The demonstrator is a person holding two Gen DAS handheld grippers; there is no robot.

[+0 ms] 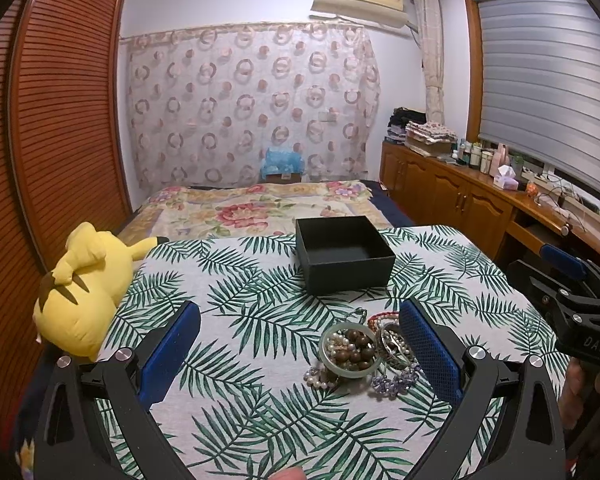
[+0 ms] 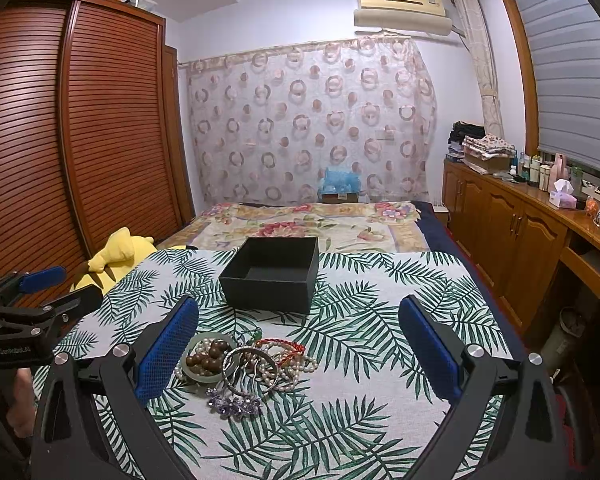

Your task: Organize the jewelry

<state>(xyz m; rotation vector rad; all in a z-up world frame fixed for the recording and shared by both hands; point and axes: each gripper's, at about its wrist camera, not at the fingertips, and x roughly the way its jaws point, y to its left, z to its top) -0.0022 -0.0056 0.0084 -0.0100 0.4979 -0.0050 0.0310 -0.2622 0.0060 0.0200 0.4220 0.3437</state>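
Fingers (image 1: 172,354) of both grippers spread above jewelry pile (image 2: 244,368).

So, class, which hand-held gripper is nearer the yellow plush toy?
Left. The left hand-held gripper is right beside the yellow plush toy, on the table's left side. The right hand-held gripper is beyond the jewelry pile, at the right edge.

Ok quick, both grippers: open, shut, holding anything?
Left gripper: open, empty, jewelry pile ahead of it.
Right gripper: open, empty.
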